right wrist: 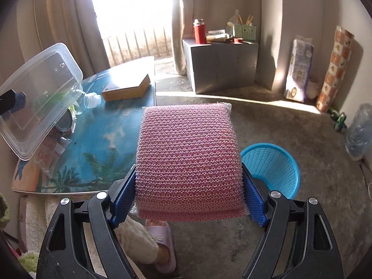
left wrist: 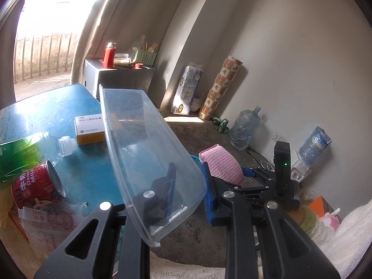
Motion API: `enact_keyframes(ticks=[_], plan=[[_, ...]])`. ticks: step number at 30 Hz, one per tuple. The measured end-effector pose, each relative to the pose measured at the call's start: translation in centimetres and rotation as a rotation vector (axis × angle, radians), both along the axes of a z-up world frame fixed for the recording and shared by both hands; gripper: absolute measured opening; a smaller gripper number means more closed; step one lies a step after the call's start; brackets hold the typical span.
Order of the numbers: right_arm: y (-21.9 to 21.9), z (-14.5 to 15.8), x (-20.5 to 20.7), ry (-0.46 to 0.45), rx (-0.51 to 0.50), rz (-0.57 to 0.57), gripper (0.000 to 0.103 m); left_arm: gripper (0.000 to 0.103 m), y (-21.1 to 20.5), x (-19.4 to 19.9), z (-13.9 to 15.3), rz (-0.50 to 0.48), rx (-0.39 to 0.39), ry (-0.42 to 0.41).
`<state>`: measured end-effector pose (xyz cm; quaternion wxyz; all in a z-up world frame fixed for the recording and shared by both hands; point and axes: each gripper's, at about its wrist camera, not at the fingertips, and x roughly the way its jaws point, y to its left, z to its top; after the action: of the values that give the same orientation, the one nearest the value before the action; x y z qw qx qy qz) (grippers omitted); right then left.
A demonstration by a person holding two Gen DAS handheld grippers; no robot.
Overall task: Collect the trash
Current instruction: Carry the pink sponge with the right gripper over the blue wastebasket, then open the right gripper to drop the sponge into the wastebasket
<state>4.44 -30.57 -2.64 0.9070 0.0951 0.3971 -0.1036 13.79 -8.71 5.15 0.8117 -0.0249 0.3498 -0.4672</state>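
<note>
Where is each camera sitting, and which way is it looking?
Left wrist: sits on the left gripper, looking along its fingers over the blue table toward the wall; it holds a clear container, and the right gripper shows beyond it.
Right wrist: sits on the right gripper, looking toward the bright doorway; it holds a pink scrub pad near a blue basket; a slippered foot shows below.
Shared: the table, container, pad and red flask.

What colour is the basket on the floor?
The basket is light blue with a mesh wall; the right wrist view shows it best.
</note>
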Motion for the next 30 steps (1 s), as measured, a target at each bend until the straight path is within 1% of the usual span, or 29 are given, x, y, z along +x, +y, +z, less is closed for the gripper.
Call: enact_keyframes(ticks=[5,10,13,15,20,24,27,30], plan=[[-3.3,-1.1,-4.4,0.027,0.001,-0.096,0.077,0.021,-3.9,-0.6,-0.3,-0.068,0.040,-0.036],[-5.8,-2.5,-7.0,0.065,-0.021,-0.144,0.077,0.021,-8.0,-1.9,-1.3,-0.133,0.062,-0.080],[-7.2,-3.8,-8.2,0.090,-0.019,-0.170,0.077,0.021,-11.0,-2.6,-2.3,-0.181,0.078,-0.084],[-8.2,-4.5,-8.6,0.100,-0.007,-0.194,0.077,0.021,-13.2,-2.7,-3.2,-0.217,0.091,-0.067],[-11.5,-6.2,-8.4,0.088,0.035,-0.272,0.077,0.021,-19.1,-2.0,-5.5,-0.285,0.143,-0.014],[-13.8,-8.0,-7.2,0.092,0.066,-0.288,0.077,0.021,-24.5,-1.0,-8.1,-0.324,0.204,0.020],[-15.3,-9.5,-6.2,0.105,0.070,-0.286,0.077,0.021,-28.3,0.5,-10.4,-0.318,0.250,0.025],[-17.1,-11.3,-4.8,0.138,0.085,-0.288,0.077,0.021,-31.7,1.8,-13.3,-0.313,0.311,0.054]])
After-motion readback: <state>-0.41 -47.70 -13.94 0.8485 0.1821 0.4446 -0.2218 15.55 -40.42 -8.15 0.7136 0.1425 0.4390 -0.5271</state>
